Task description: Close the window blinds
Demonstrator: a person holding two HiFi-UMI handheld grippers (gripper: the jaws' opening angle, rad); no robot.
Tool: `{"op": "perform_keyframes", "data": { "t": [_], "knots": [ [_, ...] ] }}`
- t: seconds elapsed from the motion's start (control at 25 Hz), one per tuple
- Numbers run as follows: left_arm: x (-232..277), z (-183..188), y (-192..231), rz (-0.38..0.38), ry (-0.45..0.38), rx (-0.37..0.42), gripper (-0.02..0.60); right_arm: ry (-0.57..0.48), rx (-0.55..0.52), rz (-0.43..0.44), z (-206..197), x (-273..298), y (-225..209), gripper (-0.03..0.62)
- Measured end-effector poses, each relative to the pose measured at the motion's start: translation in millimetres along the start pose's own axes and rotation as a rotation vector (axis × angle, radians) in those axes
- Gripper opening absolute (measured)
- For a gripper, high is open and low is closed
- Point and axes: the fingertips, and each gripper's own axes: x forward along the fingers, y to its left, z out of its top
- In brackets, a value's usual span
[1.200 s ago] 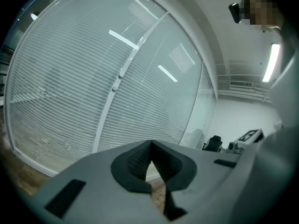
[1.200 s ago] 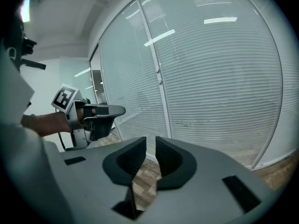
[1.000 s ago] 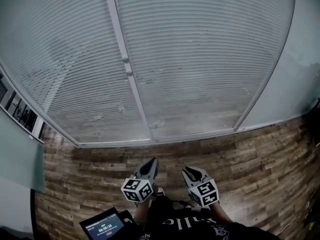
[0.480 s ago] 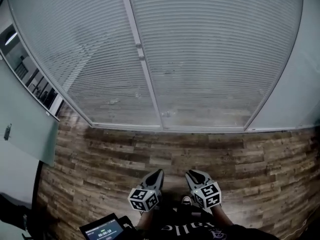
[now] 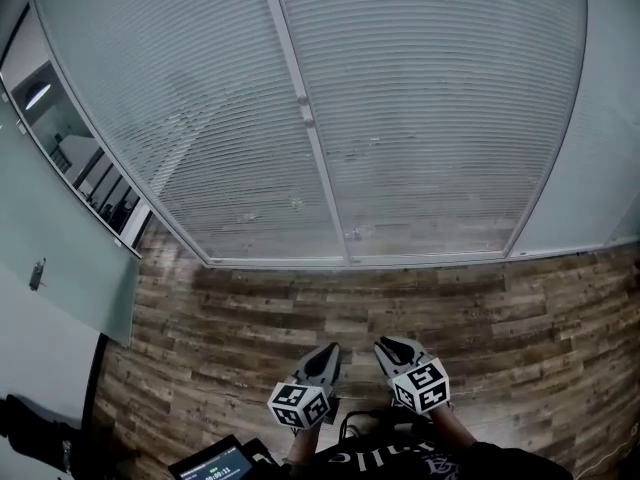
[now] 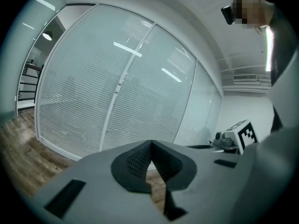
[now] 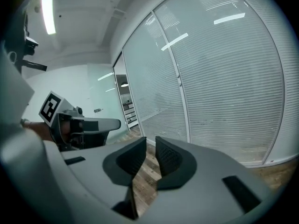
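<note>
The window blinds (image 5: 420, 118) hang behind glass in two tall panels split by a white upright (image 5: 310, 138); their slats lie close together. They also fill the left gripper view (image 6: 93, 101) and the right gripper view (image 7: 224, 78). My left gripper (image 5: 328, 350) hovers over the wood floor, well short of the window, its tips touching and nothing held (image 6: 150, 143). My right gripper (image 5: 388, 344) is beside it, with a narrow gap between its tips and nothing in it (image 7: 149, 140). Neither touches the blinds.
A small knob (image 5: 303, 108) sits on the upright. Wood floor (image 5: 300, 298) runs from me to the window sill. A frosted glass wall with a handle (image 5: 37, 273) stands at the left. A screen device (image 5: 215, 463) is at my lower left.
Both grippers have been carried sideways along the window, staying low and side by side. The window has slid right in the head view, and more of the left glass wall shows.
</note>
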Motion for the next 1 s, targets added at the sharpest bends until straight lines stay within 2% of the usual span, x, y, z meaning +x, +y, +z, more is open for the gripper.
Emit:
{"op": "perform_keyframes", "data": {
  "t": [0.36, 0.68, 1.0],
  "knots": [
    [-95.9, -23.4, 19.6, -0.080, 0.025, 0.014, 0.005, -0.010, 0.086, -0.071, -35.4, -19.1, 97.7, 0.072],
    [-134.1, -38.8, 19.5, -0.119, 0.025, -0.009, 0.005, -0.006, 0.079, -0.104, -52.4, -36.2, 141.2, 0.072],
    [-164.8, -36.8, 22.8, -0.128, 0.013, -0.011, 0.005, -0.003, 0.071, -0.120, -54.5, -41.7, 168.2, 0.072]
  ]
}}
